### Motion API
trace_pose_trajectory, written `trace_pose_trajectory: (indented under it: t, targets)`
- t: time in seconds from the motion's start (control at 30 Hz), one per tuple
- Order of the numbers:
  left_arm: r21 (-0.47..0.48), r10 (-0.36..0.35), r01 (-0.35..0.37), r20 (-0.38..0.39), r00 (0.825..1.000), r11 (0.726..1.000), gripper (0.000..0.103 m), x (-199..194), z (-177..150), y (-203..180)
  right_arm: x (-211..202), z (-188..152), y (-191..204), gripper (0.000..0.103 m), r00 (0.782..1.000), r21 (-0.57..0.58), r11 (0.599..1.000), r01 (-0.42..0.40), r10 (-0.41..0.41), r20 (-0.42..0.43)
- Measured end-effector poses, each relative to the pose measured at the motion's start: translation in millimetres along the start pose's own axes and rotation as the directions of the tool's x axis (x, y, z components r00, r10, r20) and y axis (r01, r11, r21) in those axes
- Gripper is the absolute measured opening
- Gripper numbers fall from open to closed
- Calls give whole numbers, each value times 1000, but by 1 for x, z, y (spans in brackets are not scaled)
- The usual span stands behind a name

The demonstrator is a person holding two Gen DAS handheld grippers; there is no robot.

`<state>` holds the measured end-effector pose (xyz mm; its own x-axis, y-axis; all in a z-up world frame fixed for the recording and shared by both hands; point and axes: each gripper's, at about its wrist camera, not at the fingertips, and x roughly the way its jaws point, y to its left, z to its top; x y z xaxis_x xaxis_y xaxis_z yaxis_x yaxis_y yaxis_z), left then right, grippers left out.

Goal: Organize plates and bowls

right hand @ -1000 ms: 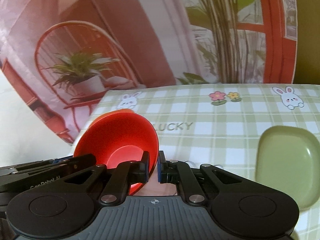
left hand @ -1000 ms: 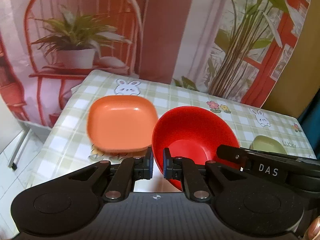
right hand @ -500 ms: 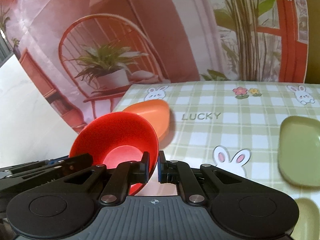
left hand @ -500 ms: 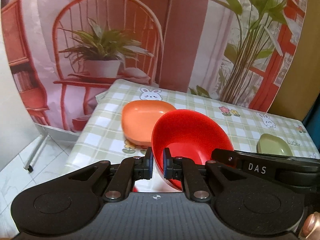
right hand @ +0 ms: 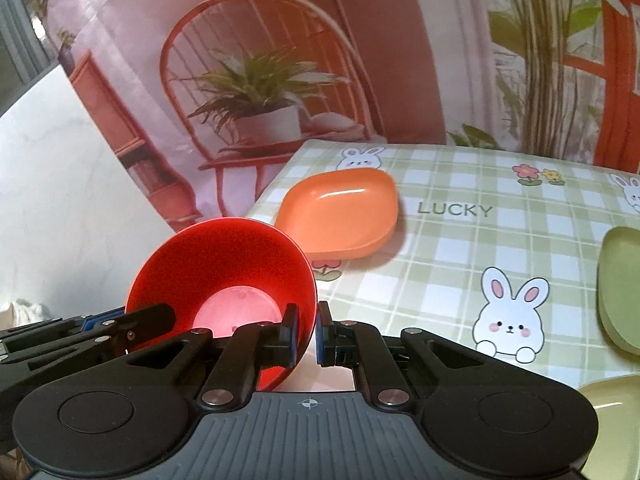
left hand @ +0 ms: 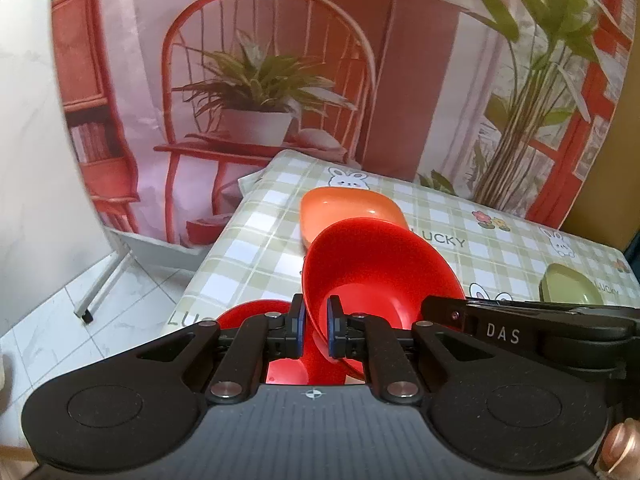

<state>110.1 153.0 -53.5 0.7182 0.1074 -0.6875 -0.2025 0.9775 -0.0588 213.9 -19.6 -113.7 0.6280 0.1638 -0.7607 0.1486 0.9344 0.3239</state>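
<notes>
Both grippers hold one red bowl [left hand: 380,264] by its rim, lifted and tilted above the table's near left corner. My left gripper [left hand: 314,328] is shut on the bowl's left rim. My right gripper [right hand: 306,336] is shut on its right rim [right hand: 224,264]. A second red bowl [left hand: 256,312] sits on the table just below, partly hidden by my left gripper. An orange square plate [right hand: 340,216] lies on the table beyond the held bowl; it also shows in the left wrist view [left hand: 348,208].
The table has a green checked cloth [right hand: 480,248] with rabbits. A green plate [right hand: 620,292] lies at the right, a pale yellow-green dish [right hand: 612,420] nearer. The table's left edge drops to a tiled floor [left hand: 80,340]. A printed backdrop hangs behind.
Both grippers have drawn back toward the table's near left corner with the red bowl. The orange plate now looks farther away, and a second red bowl has come into view below.
</notes>
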Motion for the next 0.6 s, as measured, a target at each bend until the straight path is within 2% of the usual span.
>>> trace_pose_trajectory:
  t: [0.6]
  targets:
    - [-118, -10, 6, -35, 999, 993, 11, -4, -28, 36, 12, -11, 28, 8, 998, -58, 998, -33, 29, -58]
